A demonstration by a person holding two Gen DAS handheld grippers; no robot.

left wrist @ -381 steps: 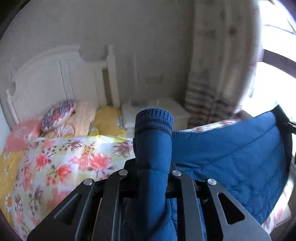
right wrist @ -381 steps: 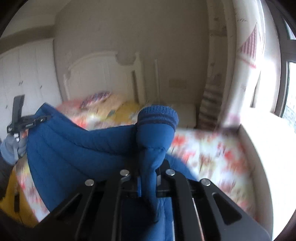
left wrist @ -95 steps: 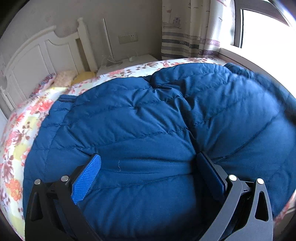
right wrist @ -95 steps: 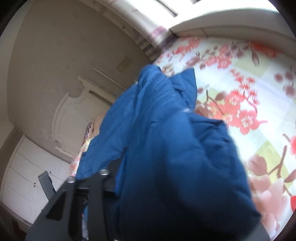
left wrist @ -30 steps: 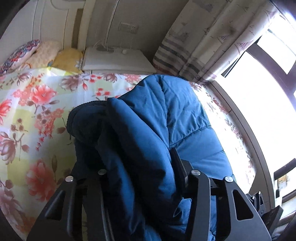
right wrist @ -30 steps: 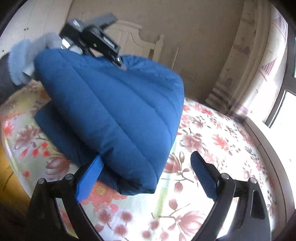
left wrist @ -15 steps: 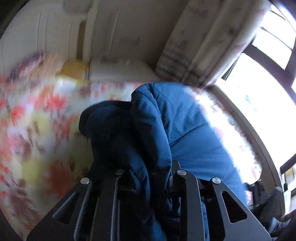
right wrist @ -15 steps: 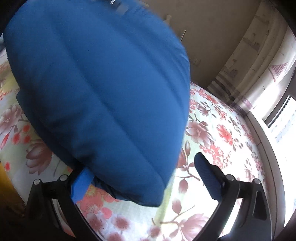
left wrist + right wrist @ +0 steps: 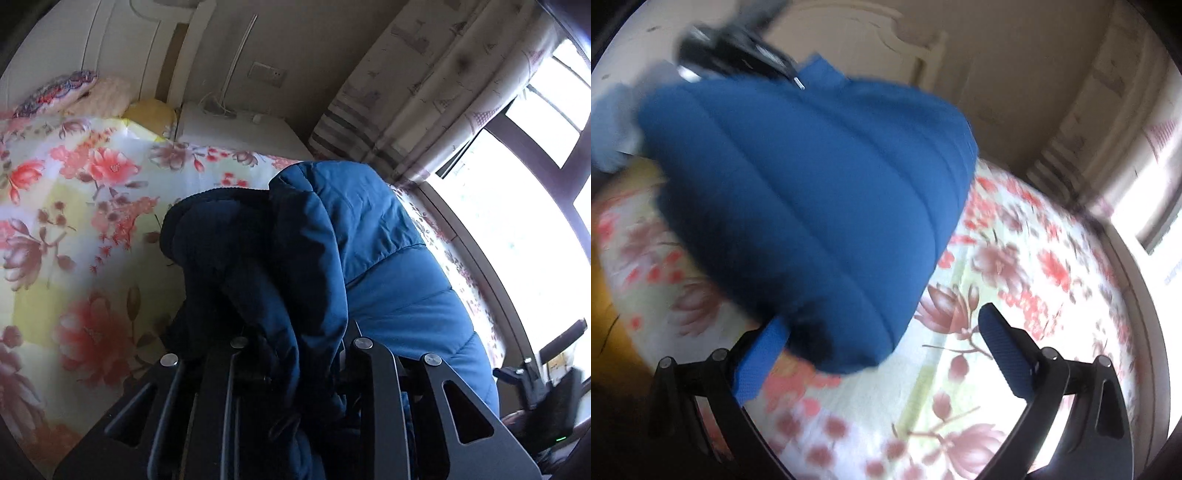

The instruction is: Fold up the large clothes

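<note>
A blue quilted jacket (image 9: 369, 251) is folded into a thick bundle and hangs over the floral bedspread (image 9: 74, 184). My left gripper (image 9: 295, 354) is shut on the jacket's bunched upper edge and holds it up. In the right wrist view the jacket (image 9: 812, 192) hangs in front, its lower edge just above the bedspread (image 9: 1015, 295), with the left gripper (image 9: 738, 48) blurred at its top. My right gripper (image 9: 882, 339) is open and empty, its blue-padded fingers (image 9: 1001, 339) spread just below the jacket's bottom edge.
A white headboard (image 9: 110, 48) and pillows (image 9: 66, 88) lie at the far end of the bed. A white nightstand (image 9: 236, 129) stands beside it. Curtains (image 9: 424, 92) and a bright window (image 9: 535, 184) run along the right side.
The left gripper has lifted the folded jacket a little higher and steadied. The right gripper stays open under the jacket's lower edge and has shifted slightly.
</note>
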